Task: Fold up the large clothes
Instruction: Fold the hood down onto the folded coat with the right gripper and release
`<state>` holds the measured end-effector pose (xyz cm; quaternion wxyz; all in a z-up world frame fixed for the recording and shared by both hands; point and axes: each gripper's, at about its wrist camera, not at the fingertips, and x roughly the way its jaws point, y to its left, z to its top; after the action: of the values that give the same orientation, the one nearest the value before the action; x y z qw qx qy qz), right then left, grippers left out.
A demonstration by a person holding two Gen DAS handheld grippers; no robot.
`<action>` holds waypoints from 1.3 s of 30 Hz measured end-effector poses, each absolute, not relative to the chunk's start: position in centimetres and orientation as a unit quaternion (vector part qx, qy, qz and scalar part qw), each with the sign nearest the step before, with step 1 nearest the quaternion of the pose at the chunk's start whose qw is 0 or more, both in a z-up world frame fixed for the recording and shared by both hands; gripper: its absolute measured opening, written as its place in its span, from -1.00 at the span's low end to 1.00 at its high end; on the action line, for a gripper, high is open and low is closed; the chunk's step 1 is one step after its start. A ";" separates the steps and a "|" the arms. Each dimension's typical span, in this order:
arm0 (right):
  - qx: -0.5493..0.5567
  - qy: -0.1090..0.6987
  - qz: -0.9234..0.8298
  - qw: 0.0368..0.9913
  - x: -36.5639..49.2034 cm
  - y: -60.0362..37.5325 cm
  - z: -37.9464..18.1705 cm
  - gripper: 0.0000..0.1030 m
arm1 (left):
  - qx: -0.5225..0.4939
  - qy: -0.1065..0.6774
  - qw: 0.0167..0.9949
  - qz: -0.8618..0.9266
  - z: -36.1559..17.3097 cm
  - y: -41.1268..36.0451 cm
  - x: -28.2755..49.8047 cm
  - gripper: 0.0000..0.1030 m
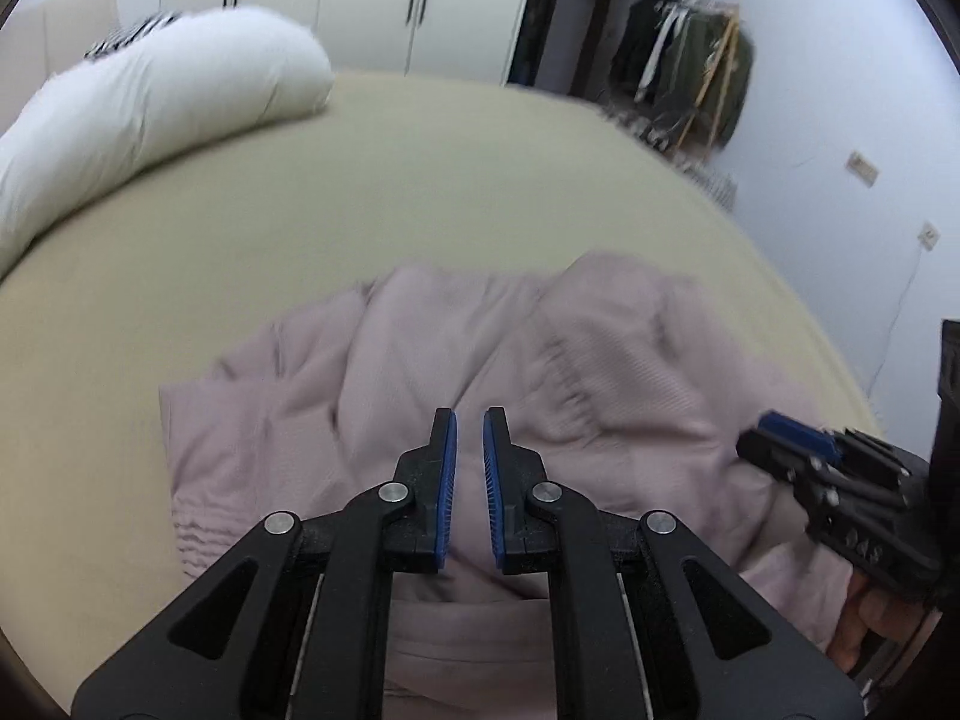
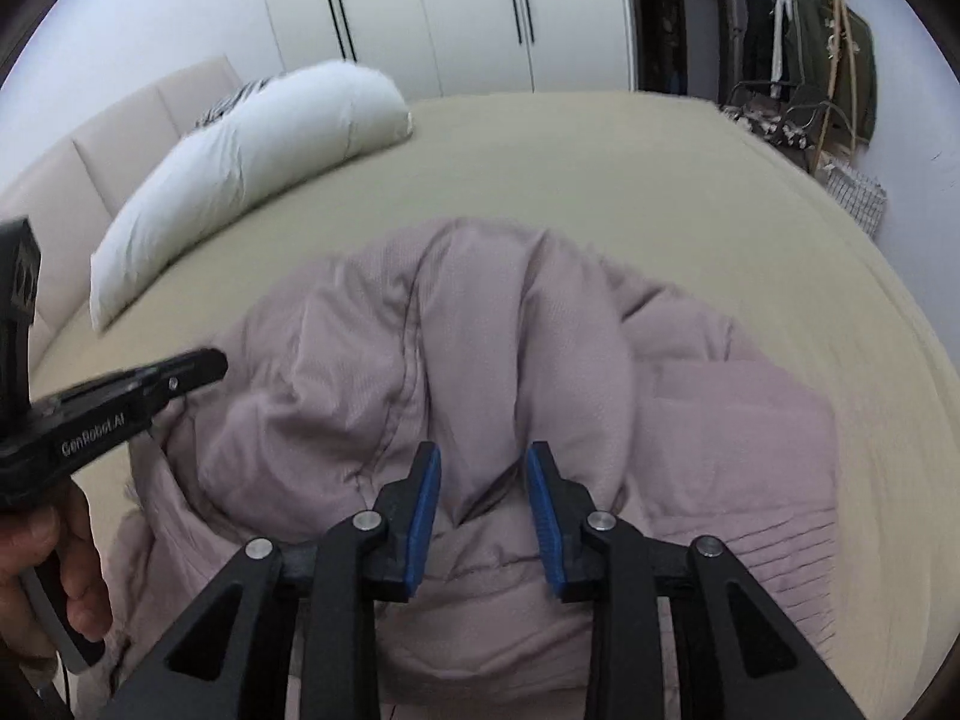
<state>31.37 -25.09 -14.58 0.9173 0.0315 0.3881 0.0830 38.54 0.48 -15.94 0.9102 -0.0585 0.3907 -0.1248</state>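
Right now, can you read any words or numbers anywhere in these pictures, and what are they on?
"GenRobot.AI": white letters on the black side of the left gripper, seen in the right wrist view.
Wall plates by the bed: too small and blurred to tell if they carry any text.
Pink garment, white pillow, wardrobe doors: no words showing.

A: What is lying on the bed (image 2: 600,180)?
B: A garment (image 2: 450,360) is lying near its front edge, and a pillow (image 2: 252,168) is lying at its far left.
A: And behind the bed?
B: Wardrobe doors (image 2: 420,12) are standing there; a clothes rack (image 2: 810,60) is standing off its far right corner.
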 end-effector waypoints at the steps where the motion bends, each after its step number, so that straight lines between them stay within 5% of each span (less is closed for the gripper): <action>1: 0.043 0.382 0.082 0.920 31.8 -25.4 -14.0 -0.36 | -0.062 0.386 0.910 -0.139 -15.4 0.1 38.4 -0.83; 5: 0.039 0.388 0.071 0.918 35.2 -25.4 -13.8 -0.36 | -0.020 0.384 0.908 -0.168 -15.1 -3.3 38.9 -0.83; 10: 0.037 0.449 0.064 0.891 39.2 -25.5 -18.9 -0.35 | -0.005 0.466 0.874 -0.135 -21.7 -4.3 41.4 -0.83; 17: 0.000 0.416 0.060 0.907 38.8 -24.8 -21.4 -0.35 | -0.004 0.467 0.875 -0.125 -24.3 -4.2 42.9 -0.84; 26: 0.065 0.371 0.093 0.921 32.7 -24.6 -14.7 -0.35 | -0.060 0.408 0.904 -0.109 -18.7 -0.4 36.4 -0.83; 33: -0.010 0.434 0.094 0.896 31.5 -21.4 -21.3 -0.29 | -0.042 0.452 0.885 -0.105 -21.9 -1.2 36.7 -0.83; 39: 0.016 0.389 0.084 0.917 29.2 -23.0 -16.1 -0.30 | -0.066 0.424 0.898 -0.103 -19.1 0.2 35.2 -0.83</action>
<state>29.24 -22.96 -16.14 0.9172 0.0159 0.3891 0.0842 35.23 0.19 -19.15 0.8975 -0.0660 0.4236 -0.1031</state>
